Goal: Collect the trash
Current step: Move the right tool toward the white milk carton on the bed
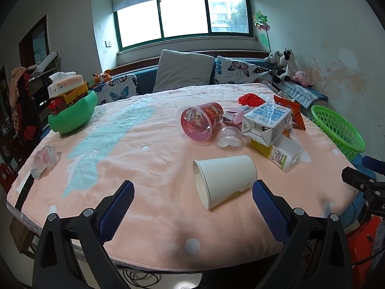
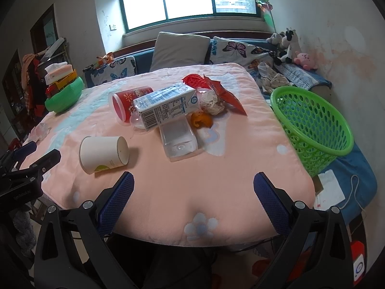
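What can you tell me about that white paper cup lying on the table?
The paper cup is white, with a small yellow-green mark low on its side. It lies tipped over on the pink blanket, apart from the pile of trash behind it, and looks empty. In the left view its open mouth faces the camera; the right view shows its flat base. Nothing touches it but the blanket. The open left gripper hovers just short of it.

Very little print here can be made out. The white and blue milk carton [image 2: 166,106] lying on the pile has a barcode on its end and a table of small print along its side, too fine to read. The yellow-labelled clear plastic box [image 1: 276,151] beneath it also carries small printed text, likewise illegible. The red cartoon-printed plastic cup [image 1: 199,122] shows pictures only.
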The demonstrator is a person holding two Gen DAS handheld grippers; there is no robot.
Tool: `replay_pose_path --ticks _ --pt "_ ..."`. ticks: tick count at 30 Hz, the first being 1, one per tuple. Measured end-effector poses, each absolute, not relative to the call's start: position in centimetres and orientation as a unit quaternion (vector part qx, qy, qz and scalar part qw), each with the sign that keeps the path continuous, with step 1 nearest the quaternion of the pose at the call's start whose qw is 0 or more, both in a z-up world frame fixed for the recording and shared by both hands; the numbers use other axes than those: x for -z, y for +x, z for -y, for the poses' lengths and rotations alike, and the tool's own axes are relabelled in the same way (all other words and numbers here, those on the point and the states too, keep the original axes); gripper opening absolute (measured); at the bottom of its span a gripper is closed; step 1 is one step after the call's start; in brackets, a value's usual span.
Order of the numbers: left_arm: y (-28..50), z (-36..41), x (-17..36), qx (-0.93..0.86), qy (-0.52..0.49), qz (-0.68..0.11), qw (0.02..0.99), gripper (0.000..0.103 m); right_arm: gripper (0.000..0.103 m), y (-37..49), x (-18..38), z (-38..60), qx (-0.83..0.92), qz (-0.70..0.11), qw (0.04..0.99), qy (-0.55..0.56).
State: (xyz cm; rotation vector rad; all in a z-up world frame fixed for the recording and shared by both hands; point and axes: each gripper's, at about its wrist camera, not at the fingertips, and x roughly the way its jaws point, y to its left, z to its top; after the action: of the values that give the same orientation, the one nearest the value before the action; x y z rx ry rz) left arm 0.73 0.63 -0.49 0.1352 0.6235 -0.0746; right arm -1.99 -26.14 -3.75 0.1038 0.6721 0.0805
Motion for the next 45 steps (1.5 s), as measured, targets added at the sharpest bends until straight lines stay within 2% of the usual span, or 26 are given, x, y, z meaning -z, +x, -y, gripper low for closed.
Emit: replay_pose_path --ticks 45 --pt "5.4 -0.8 1.6 0.063 0.050 -0.358 0.930 0.095 0.099 2.3 3.6 26.2 -0.041 -0.347 0.936 0.048"
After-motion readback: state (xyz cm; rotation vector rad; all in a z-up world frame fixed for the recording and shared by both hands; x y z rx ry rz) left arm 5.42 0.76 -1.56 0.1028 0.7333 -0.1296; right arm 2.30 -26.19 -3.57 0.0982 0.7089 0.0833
